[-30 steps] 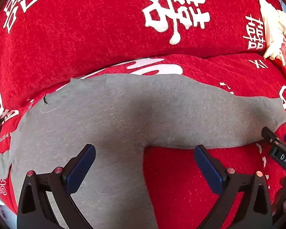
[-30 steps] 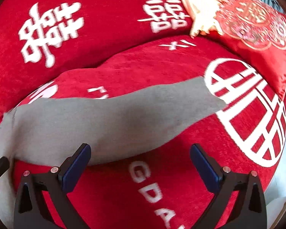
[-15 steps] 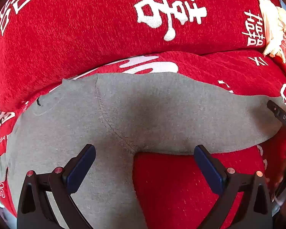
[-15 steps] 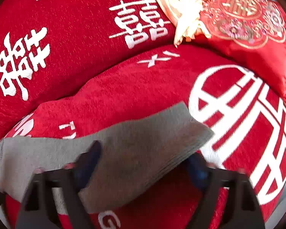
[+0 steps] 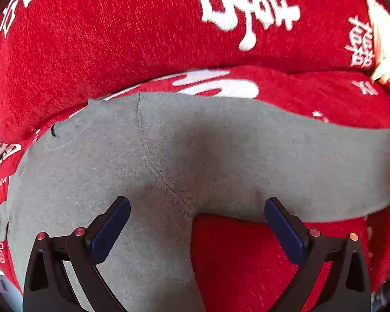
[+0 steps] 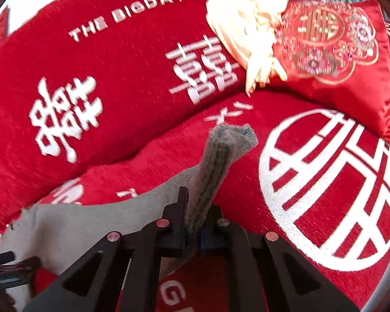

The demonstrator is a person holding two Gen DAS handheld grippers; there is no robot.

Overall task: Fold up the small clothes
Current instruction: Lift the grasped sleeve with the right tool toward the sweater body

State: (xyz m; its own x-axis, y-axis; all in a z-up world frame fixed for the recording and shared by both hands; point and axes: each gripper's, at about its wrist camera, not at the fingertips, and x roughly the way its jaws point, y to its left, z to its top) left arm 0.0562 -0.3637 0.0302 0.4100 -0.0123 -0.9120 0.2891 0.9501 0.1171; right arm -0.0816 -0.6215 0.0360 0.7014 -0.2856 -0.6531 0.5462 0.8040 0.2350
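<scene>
Right claw (image 6: pixel 195 236): jaws together, clamped on the cuff end of one leg of the grey pants (image 6: pixel 215 163); the pinched cloth bunches into a ridge that rises past the fingertips, tip flopping over.
Left claw (image 5: pixel 197 226): jaws wide apart, holding nothing; it hovers over the crotch of the pants, one pad over grey cloth, the other at the edge of the leg above the red cover.
Pants, position: spread flat on the red sofa seat (image 5: pixel 247 260), waist toward the left of the left wrist view, one leg running out to the right, the other toward the camera.
Pants, handling: thin, soft knit, light and limp by the look of it; likely to sag, drape and crease wherever it is not supported, not fragile, unlikely to slip on the fuzzy cover.
Where to take hold: probably hems, cuffs and waistband, where doubled cloth gives the pads something to bite.
Surroundings: red backrest (image 6: pixel 117 91) with white characters and lettering behind the seat; an embroidered red cushion (image 6: pixel 338 52) with a cream cloth (image 6: pixel 247 39) beside it at far right.
</scene>
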